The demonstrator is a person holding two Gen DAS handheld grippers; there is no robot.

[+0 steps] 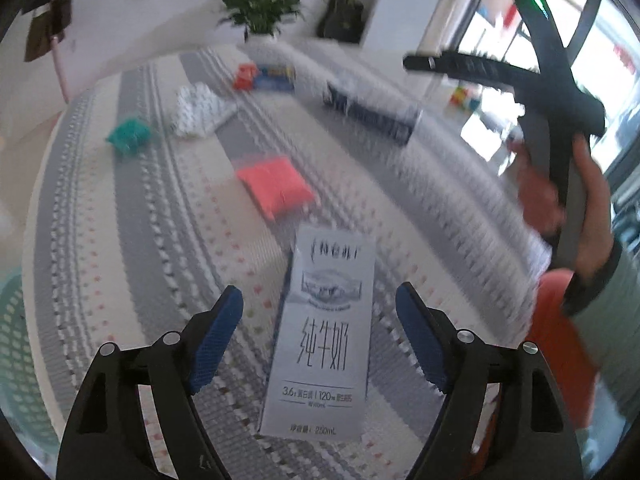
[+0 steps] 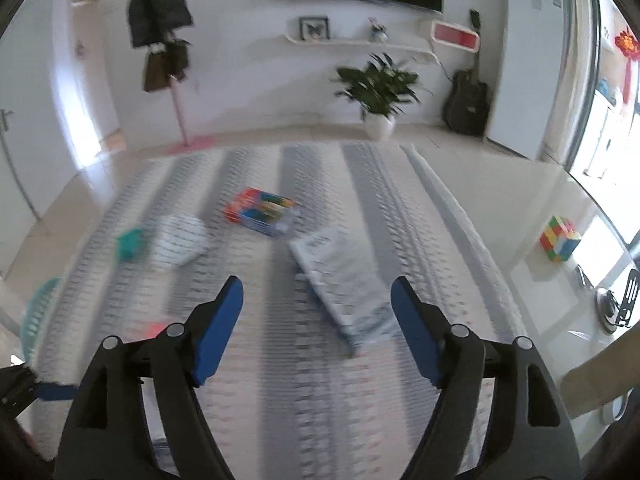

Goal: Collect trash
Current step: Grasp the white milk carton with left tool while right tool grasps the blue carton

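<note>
My left gripper (image 1: 319, 300) is open and hovers over a white milk carton (image 1: 324, 332) that lies flat on the striped rug (image 1: 120, 240), between the two blue pads. Beyond it lie a pink packet (image 1: 276, 186), a green crumpled piece (image 1: 129, 136), a white crumpled wrapper (image 1: 200, 110), a colourful box (image 1: 264, 76) and a dark blue and white bag (image 1: 368, 114). My right gripper (image 2: 317, 300) is open and empty above the rug, with the long white bag (image 2: 340, 276) lying just ahead between its fingers. The colourful box (image 2: 262, 212), white wrapper (image 2: 180, 244) and green piece (image 2: 130, 244) lie farther off.
A teal mesh basket (image 1: 12, 360) stands at the left edge of the rug, also in the right wrist view (image 2: 36, 312). A potted plant (image 2: 378, 92), a guitar (image 2: 468, 104) and a coat stand (image 2: 176, 92) line the far wall. A colourful cube (image 2: 560, 238) sits on the tiled floor at right.
</note>
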